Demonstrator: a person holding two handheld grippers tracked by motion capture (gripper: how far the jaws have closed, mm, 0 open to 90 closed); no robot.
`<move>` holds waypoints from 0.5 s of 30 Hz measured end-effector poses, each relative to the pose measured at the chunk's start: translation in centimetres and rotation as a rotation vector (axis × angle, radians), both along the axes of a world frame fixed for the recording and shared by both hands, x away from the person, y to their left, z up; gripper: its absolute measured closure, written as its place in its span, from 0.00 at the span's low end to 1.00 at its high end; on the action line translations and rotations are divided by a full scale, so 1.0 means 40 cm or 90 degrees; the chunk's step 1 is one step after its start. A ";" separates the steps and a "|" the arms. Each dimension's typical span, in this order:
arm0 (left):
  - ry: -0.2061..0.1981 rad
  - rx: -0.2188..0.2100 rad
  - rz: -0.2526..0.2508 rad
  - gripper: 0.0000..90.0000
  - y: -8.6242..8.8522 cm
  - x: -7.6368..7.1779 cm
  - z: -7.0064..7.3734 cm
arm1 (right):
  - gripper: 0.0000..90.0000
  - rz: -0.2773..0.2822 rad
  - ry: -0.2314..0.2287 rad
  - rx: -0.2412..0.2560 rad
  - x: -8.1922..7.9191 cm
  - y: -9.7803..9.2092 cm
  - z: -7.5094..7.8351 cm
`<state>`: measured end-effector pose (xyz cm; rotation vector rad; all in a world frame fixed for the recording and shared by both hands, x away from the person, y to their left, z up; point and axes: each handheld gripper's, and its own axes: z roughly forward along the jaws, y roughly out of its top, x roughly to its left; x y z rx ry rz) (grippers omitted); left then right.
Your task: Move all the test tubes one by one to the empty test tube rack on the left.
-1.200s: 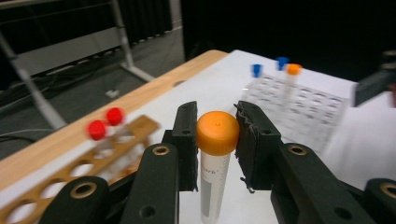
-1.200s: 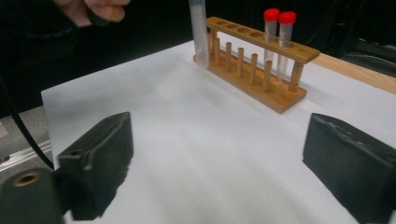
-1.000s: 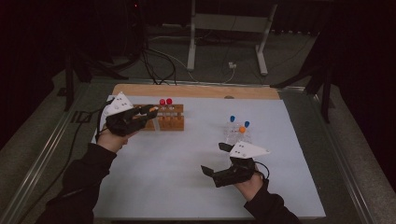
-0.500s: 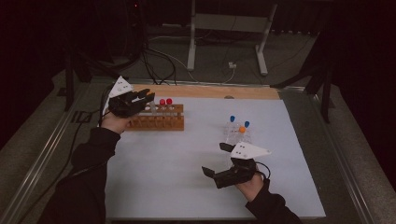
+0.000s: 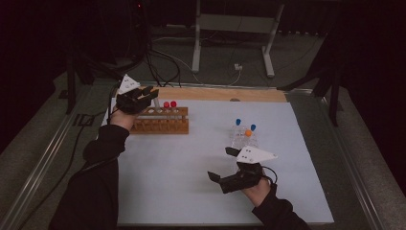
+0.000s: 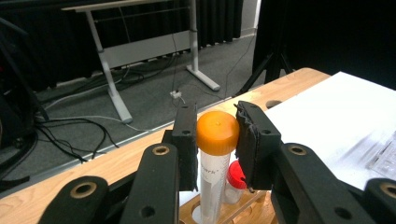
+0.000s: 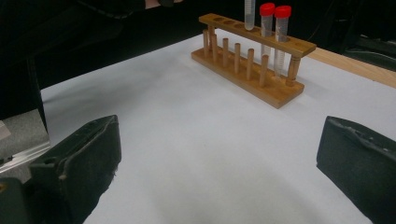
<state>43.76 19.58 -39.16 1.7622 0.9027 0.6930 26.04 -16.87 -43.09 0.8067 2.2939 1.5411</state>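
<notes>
A: How is the room laid out?

B: A broad bare stretch of the white table sheet [image 5: 201, 158] is seen between the hands. The light wooden tube rack [image 5: 160, 120] is set at the far left, near the sheet's edge.

A: And the grippers?

B: The left gripper [image 6: 215, 140] is raised over the rack, clamped on the orange-capped clear plastic tube [image 6: 216, 158], whose lower end is kept in a hole. The right gripper [image 5: 225, 165] is held low, near right, jaws wide apart.

Orange-capped tube [image 6: 217, 154], red-capped tubes [image 7: 274, 28], brown wooden rack [image 7: 252, 65], white mat [image 5: 201, 172].
</notes>
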 end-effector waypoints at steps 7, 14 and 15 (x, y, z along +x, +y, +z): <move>0.038 0.015 0.008 0.80 -0.009 0.016 -0.044 | 0.00 0.000 0.002 0.002 0.001 -0.004 0.001; 0.075 0.029 0.013 0.79 -0.017 0.027 -0.090 | 0.00 -0.002 0.002 0.002 0.001 -0.005 0.000; 0.078 0.029 0.014 0.79 -0.019 0.027 -0.096 | 0.00 -0.001 0.003 0.003 0.002 -0.006 0.000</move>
